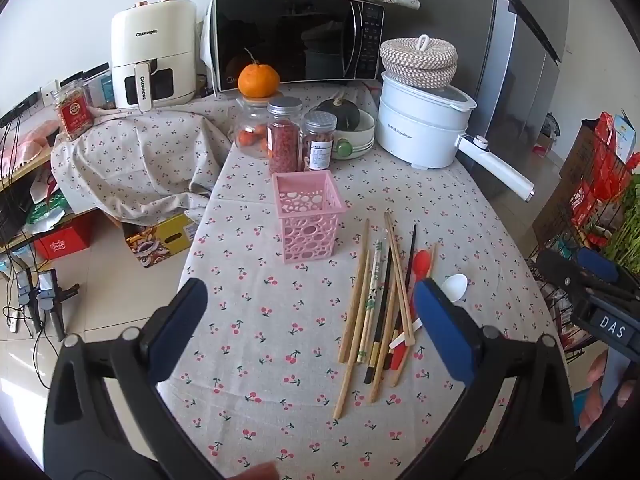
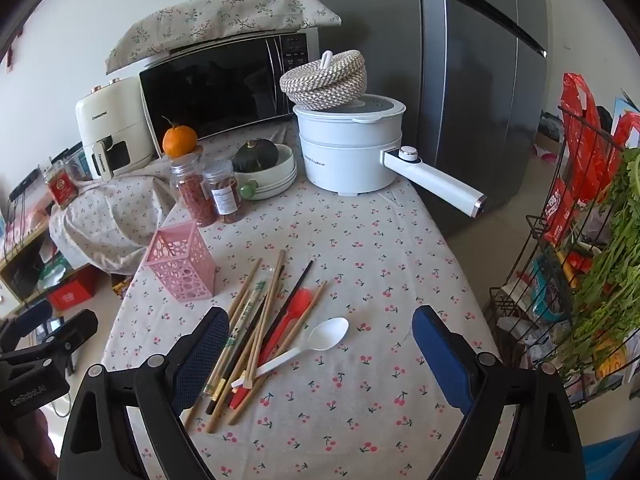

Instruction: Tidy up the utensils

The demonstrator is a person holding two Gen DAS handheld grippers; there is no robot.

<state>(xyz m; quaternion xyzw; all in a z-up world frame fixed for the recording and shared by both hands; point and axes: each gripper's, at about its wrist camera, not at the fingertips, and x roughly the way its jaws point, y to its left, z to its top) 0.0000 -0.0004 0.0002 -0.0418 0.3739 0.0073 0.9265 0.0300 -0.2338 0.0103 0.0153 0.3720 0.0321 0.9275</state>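
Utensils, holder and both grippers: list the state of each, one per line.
pink holder: upright, empty
chopsticks: loose pile on the tablecloth, outside the holder
red spoon: lying in the pile
white spoon: lying flat, handle resting across the pile
left gripper: jaws open, empty
right gripper: jaws open, empty
microwave: door shut

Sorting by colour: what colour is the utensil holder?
Pink, with a pattern of round holes: the holder shows best in the left wrist view.
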